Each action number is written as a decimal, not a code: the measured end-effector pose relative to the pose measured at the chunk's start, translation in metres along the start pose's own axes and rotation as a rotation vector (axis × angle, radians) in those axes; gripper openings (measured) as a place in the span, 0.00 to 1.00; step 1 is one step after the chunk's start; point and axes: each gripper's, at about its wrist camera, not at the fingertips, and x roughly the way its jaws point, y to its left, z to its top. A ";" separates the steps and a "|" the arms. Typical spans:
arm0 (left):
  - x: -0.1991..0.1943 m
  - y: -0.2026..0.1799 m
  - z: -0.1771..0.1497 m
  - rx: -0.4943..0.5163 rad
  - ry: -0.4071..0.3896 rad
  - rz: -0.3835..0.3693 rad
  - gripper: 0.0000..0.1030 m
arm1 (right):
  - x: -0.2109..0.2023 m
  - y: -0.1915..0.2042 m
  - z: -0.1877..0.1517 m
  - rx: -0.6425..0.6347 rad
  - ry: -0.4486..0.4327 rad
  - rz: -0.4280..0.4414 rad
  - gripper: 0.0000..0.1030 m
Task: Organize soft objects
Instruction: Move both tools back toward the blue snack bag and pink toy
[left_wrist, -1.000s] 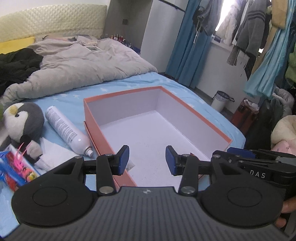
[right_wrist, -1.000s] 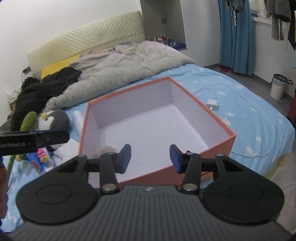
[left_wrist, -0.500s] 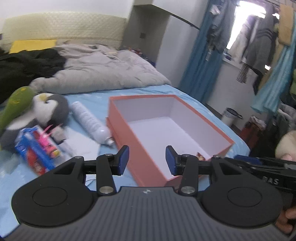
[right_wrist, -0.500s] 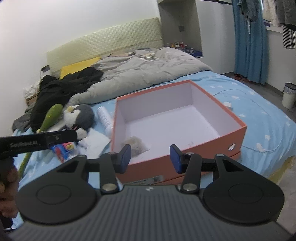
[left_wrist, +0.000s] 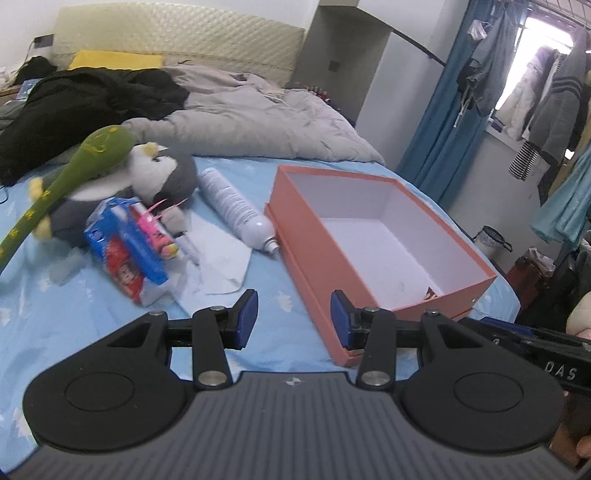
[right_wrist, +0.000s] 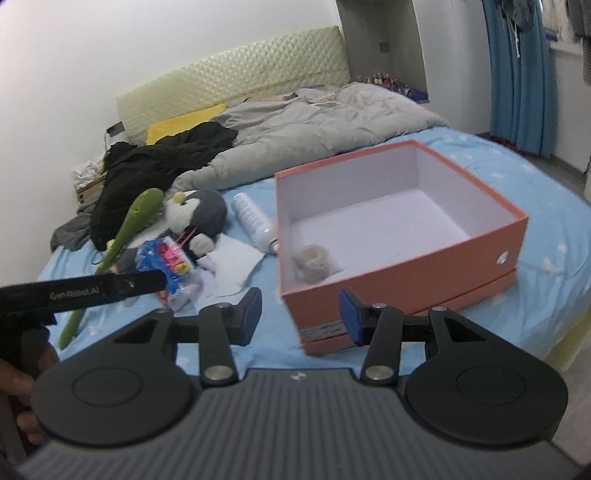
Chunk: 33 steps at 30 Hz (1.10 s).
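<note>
both my tongs hang apart and empty over the near edge of the bed, left tongs (left_wrist: 294, 319) and right tongs (right_wrist: 300, 316). the orange box (left_wrist: 373, 254) sits ahead and right of the left tongs, a small grey wad (right_wrist: 312, 260) already in its near corner. the plush penguin (left_wrist: 147, 184) lies ahead and left, touching the green plush toy (left_wrist: 74, 166), with the snack packets (left_wrist: 129, 243) and a white spray can (left_wrist: 236, 206) beside it. i judge the penguin light and squashy, so i would pinch deep into its grey body, not a flipper. the can looks hard and slick; leave it.
</note>
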 end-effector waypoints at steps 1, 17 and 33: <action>-0.002 0.003 -0.002 -0.005 0.000 0.005 0.48 | 0.001 0.004 -0.002 -0.010 0.002 0.007 0.48; -0.048 0.075 -0.029 -0.112 -0.032 0.154 0.48 | 0.033 0.079 -0.012 -0.132 0.082 0.154 0.48; -0.037 0.104 -0.054 -0.271 -0.063 0.210 0.48 | 0.065 0.104 -0.029 -0.181 0.209 0.256 0.48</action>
